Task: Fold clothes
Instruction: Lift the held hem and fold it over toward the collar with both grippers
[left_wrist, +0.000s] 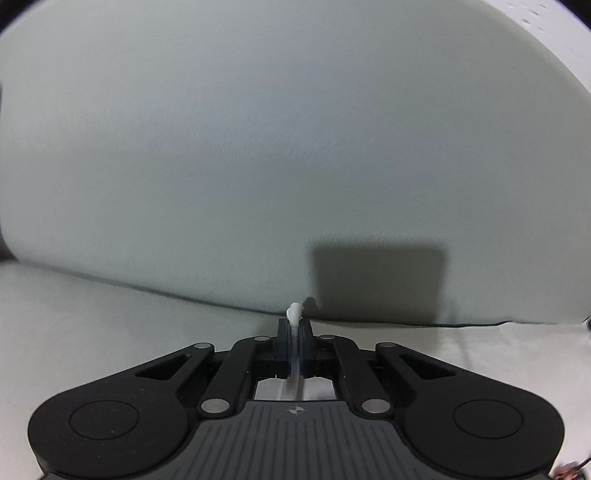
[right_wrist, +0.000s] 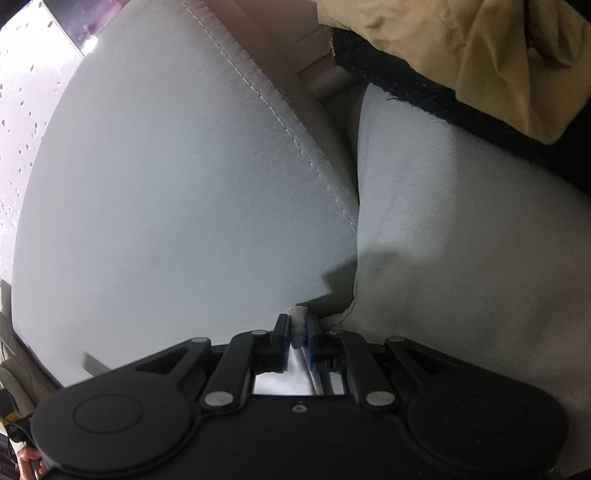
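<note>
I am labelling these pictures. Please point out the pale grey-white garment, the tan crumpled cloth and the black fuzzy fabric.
pale grey-white garment (left_wrist: 295, 147): left wrist view, flat middle.
tan crumpled cloth (right_wrist: 480, 44): right wrist view, wrinkled centre.
black fuzzy fabric (right_wrist: 406, 81): right wrist view, upper band.

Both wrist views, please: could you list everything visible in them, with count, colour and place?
white garment: one, pale white, spread wide across both views; a stitched seam shows in the right wrist view; its edge is pinched by both grippers.
light surface: one, off-white, under the garment, lower part of the left wrist view.
tan cloth: one, khaki, crumpled, top right of the right wrist view.
black fabric: one, dark fuzzy strip beneath the tan cloth.
cable: one, thin and dark, along the garment's edge at right in the left wrist view.
left gripper: one, black, shut on a fold of the garment.
right gripper: one, black with blue pads, shut on bunched garment.
</note>
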